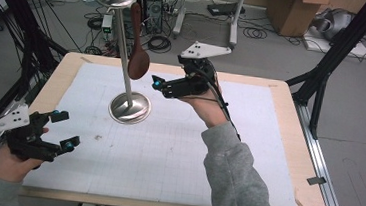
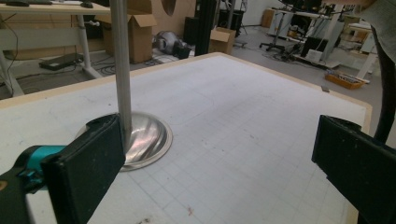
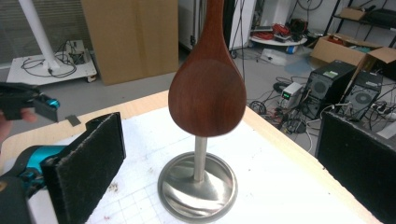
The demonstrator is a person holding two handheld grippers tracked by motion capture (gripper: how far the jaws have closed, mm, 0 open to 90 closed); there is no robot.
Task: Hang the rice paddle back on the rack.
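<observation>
A dark wooden spoon (image 1: 138,61) hangs bowl-down from the top of a metal stand (image 1: 129,108), which has a thin pole and a round base on the white mat. My right gripper (image 1: 160,83) is held in the air just right of the spoon's bowl and points at it. It is open and holds nothing. In the right gripper view the spoon (image 3: 208,93) hangs straight ahead above the stand's base (image 3: 197,186), beyond the wide-apart jaws. My left gripper (image 1: 66,131) rests open near the table's front left corner, with the stand (image 2: 140,140) ahead of its left jaw.
The white gridded mat (image 1: 166,152) covers a wooden table (image 1: 289,122). Black frame legs (image 1: 325,65) stand at both sides. Cables, computer cases and cardboard boxes (image 1: 292,9) lie on the floor behind the table. A grey sleeve (image 1: 234,178) crosses the front right of the mat.
</observation>
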